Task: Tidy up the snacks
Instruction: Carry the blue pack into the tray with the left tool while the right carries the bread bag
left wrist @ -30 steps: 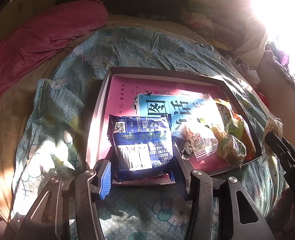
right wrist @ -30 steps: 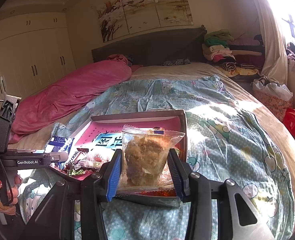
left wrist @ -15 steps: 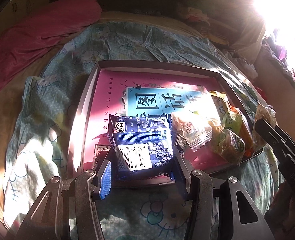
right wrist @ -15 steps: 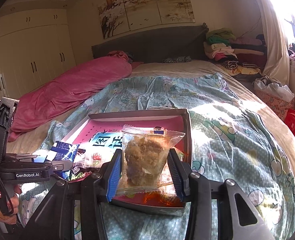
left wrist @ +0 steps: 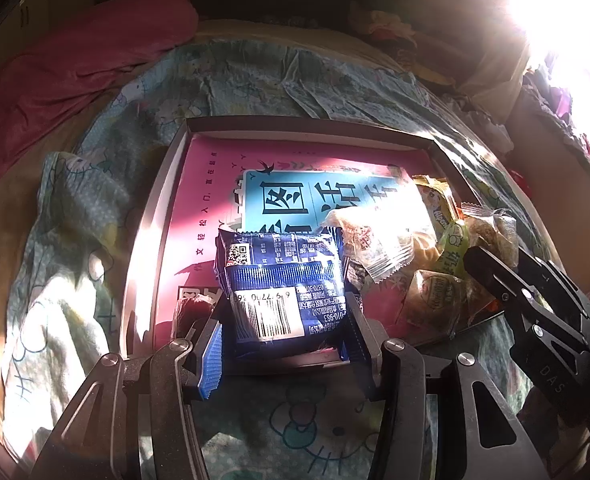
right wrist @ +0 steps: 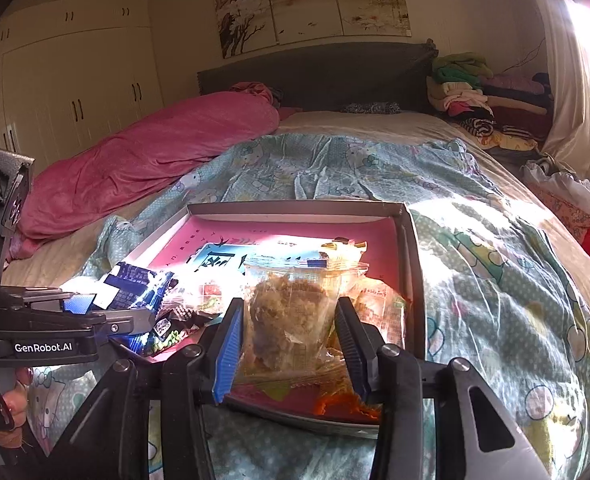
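Both tools are loaded over the tray [left wrist: 163, 216] on the bed [right wrist: 495, 264]. The left tool [left wrist: 283, 332] is clamped on a blue packet [left wrist: 279, 280], barcode side up, hanging above the tray's near edge on its left half. Just right of that packet inside the tray, a clear-wrapped snack [left wrist: 375, 246] lies on the pink floor, and beyond it green-labelled packs [left wrist: 435, 292] crowd the tray's right side.

The right tool [right wrist: 291, 344] is clamped on a clear bag [right wrist: 291, 320] of crumbly brown pastry, held upright above the tray's near right corner, over the packs piled there. From the left wrist view, that same tool [left wrist: 491, 264] comes in over the tray's right rim. A hand [right wrist: 13, 400] grips the left tool's handle, down at the tray's near left. A pink blanket [right wrist: 151, 160] lies on the bed well beyond the tray's far left corner.
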`<state>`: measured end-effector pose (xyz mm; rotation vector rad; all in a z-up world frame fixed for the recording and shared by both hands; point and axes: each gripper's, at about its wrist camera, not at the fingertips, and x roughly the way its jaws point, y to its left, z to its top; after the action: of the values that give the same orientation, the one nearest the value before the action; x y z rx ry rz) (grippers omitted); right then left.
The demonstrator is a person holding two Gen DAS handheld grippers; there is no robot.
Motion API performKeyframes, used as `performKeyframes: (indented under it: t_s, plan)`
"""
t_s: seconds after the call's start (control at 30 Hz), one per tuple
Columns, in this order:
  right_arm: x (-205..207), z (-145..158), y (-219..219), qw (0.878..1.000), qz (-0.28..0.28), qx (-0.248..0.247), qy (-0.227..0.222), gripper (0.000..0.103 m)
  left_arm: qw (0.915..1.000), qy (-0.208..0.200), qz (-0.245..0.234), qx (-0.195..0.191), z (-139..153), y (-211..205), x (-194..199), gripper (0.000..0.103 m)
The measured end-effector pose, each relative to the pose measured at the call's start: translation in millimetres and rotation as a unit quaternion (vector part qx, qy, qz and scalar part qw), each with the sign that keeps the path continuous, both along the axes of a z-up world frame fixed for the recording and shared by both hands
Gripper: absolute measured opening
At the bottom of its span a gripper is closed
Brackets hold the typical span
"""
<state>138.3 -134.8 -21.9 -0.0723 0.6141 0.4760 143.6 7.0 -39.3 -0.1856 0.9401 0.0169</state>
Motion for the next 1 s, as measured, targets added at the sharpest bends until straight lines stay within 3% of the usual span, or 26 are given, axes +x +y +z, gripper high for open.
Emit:
performKeyframes:
  t_s: [0.5,0.83,1.0]
  plan:
    - [1,-7,17,1.0,0.018,-0.016,0.003,0.046,1.0,-0.001,-0.001,0.001,0,-2,0,0.053]
    - [1,-9,13,1.0,0.002,-0.019,0.002,0.046,1.0,-0.001,-0.001,-0.001,0,-1,-1,0.053]
    - [-3,-10,10,1.0,0.001,-0.018,0.004,0.056,1.0,-0.001,0.0,-0.001,0,-1,-1,0.053]
